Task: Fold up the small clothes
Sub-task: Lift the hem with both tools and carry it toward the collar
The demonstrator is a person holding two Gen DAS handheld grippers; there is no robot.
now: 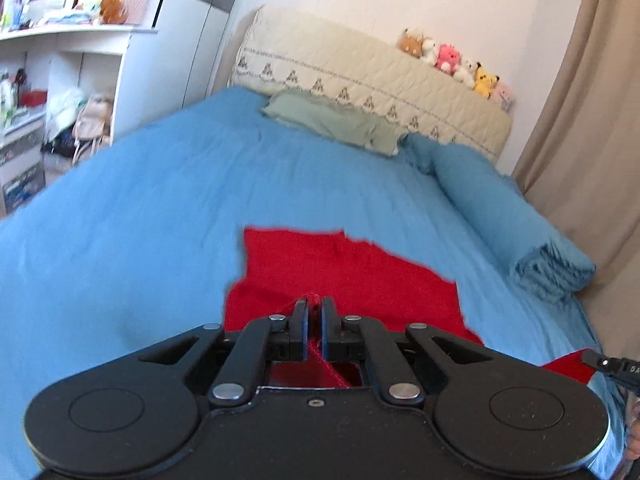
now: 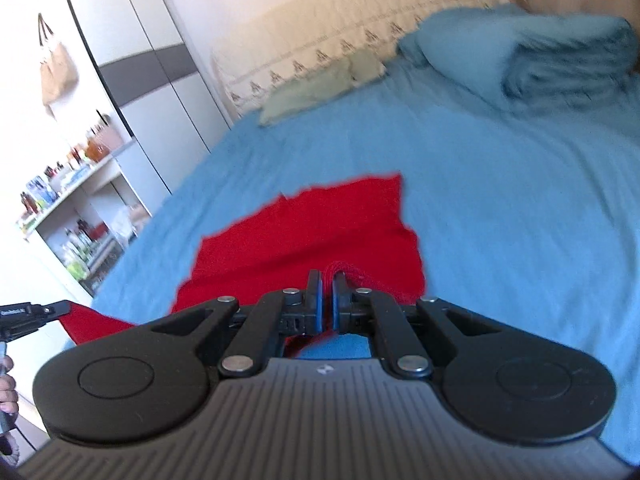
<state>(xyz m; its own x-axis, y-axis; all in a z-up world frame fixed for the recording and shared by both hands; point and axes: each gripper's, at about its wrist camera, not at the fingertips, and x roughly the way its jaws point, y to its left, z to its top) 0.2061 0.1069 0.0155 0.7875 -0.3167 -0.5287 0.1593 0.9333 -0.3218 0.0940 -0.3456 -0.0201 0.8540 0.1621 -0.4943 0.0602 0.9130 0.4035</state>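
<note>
Both grippers were clamped on the near hem of the red garment (image 1: 344,276), which lay on the blue bed sheet (image 1: 140,208). Left gripper (image 1: 315,306): fingers nearly together, a bunched ridge of red knit pinched between them. Right gripper (image 2: 327,282): same, a red fold caught between the blue-lined pads (image 2: 319,304).

Garment position: spread ahead of both finger pairs, near edge at the fingertips, far edge well forward toward the green pillow (image 1: 332,120). In the right view the cloth lay mostly to the left of the fingers.

Orientation (judgement): long axis appeared to run away from the fingers toward the headboard, far end stepped and uneven. Which end was the neck or waist could not be told.

Risks (judgement):
- each grip held only a thin pinch of knit; a quick lift could pull it free on one side
- the left gripper seemed to hold mid-hem, not a corner, so the fold could come out skewed
- unequal travel of the two grippers would twist the fold line
- motion blur in the right view suggested speed; the sheet might drag along
</note>
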